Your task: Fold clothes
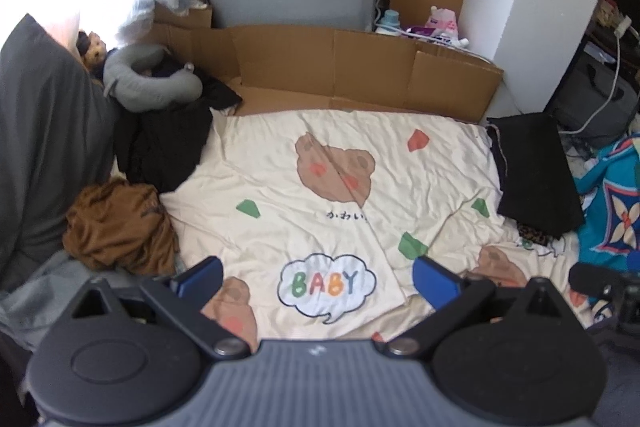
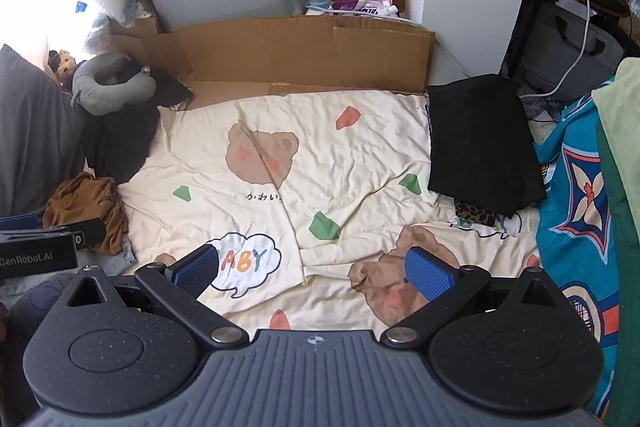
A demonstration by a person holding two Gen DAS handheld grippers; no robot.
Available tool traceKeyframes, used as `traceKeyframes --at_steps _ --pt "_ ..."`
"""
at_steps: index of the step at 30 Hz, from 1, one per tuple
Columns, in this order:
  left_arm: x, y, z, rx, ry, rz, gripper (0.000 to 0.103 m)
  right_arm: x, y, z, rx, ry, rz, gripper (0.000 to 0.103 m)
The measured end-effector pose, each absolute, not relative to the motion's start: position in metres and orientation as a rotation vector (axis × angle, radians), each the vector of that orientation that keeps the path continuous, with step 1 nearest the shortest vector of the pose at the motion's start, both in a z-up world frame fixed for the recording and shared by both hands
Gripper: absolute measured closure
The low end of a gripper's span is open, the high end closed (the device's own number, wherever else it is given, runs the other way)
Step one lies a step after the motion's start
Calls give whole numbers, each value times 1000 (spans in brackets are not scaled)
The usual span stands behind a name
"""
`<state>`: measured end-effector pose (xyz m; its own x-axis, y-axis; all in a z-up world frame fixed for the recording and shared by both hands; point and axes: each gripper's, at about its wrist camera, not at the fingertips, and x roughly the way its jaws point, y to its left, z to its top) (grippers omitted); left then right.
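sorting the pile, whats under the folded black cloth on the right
A leopard-print piece pokes out beneath the folded black cloth, lying on the cream bear blanket. Anything further underneath is covered.

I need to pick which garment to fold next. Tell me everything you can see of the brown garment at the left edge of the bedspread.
The brown garment is a rust-brown, thin, soft-looking fabric, bunched into a crumpled, unfolded heap with many creases. It sits at the left edge of the cream bear-print bedspread, just in front of a pile of black clothes and beside a grey cushion. Its near side rests on some pale grey-blue cloth. Neither tool touches it.
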<state>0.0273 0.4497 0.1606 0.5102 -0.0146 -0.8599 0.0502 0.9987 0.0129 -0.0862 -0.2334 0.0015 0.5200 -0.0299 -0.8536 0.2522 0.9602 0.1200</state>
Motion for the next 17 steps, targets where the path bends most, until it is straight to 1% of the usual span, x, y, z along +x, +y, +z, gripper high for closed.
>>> traceKeyframes --at_steps 3,4,17 --pt "26 452 159 14 1044 -30 7 -85 -233 1 235 1015 -169 1" --pt "26 452 159 15 1045 -25 7 -85 -233 1 236 1016 -168 1" --pt "24 451 159 34 1035 -22 7 -85 -234 0 244 1016 -165 1"
